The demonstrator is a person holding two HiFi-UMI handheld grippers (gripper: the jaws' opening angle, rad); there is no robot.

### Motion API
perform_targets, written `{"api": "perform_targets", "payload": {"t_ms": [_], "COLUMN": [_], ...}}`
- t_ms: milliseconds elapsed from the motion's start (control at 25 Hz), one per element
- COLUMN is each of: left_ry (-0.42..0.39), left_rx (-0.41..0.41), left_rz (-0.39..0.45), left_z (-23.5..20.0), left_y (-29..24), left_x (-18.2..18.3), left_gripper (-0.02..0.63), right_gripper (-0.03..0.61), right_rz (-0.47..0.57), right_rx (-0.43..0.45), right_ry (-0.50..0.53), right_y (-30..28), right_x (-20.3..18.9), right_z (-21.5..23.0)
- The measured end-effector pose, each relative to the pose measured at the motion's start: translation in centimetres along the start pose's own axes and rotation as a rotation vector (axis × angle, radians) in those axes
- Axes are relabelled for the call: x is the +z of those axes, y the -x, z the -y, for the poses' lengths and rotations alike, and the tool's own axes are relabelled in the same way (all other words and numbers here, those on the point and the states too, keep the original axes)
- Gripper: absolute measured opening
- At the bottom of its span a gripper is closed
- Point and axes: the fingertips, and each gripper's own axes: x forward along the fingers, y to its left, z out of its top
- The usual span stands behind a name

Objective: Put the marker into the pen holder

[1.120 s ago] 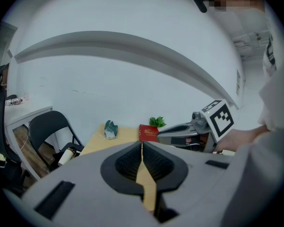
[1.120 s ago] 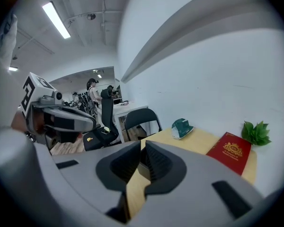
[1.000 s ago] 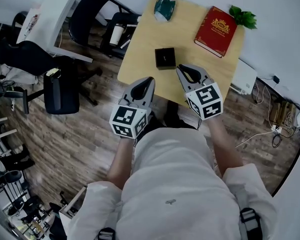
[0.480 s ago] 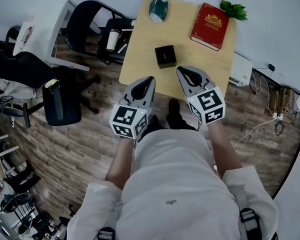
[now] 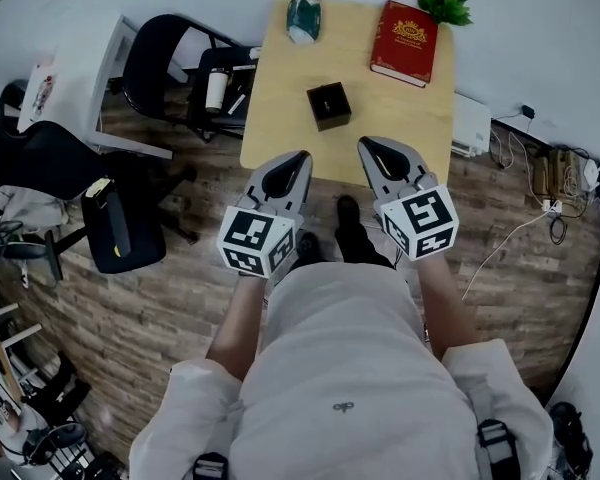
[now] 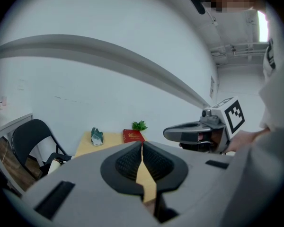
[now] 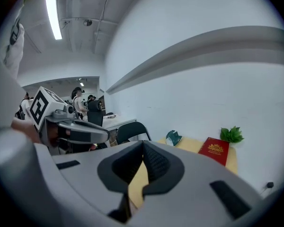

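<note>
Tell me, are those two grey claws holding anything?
Nothing is held. The left gripper and the right gripper are both shut and empty.

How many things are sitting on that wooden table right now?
4: a black pen holder near the middle, a teal pouch at the far left, a red book far right, a green plant behind it.

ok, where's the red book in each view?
Head view: book near the top edge, right of centre.
Left gripper view: book small, centre.
Right gripper view: book lower right.
Shared landmark: green plant at the book's far corner, also in the left and right gripper views.
</note>
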Motion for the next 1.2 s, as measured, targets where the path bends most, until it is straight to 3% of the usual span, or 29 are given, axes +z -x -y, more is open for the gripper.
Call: {"api": "perform_targets", "payload": {"t_ms": [600,1200], "left_ry": [-0.034,-0.063], "left_rx": [-0.115,-0.128], "left_rz": [0.016,0.025], "left_z": [2.3,3.6], "left_y": [5.5,9.7], "left_x": [-0.9,-2.0], "left_gripper": [0.009,0.009], "right_gripper": [0.0,0.0], "right_rz": [0.061,0.093], "right_rx": [-0.106,-0.132], "right_ry": [-0.032,-0.044], "right_y": [5.2,7.8], "right_x": [0.6,0.1], "right_z": [-6.2,-10.3]}}
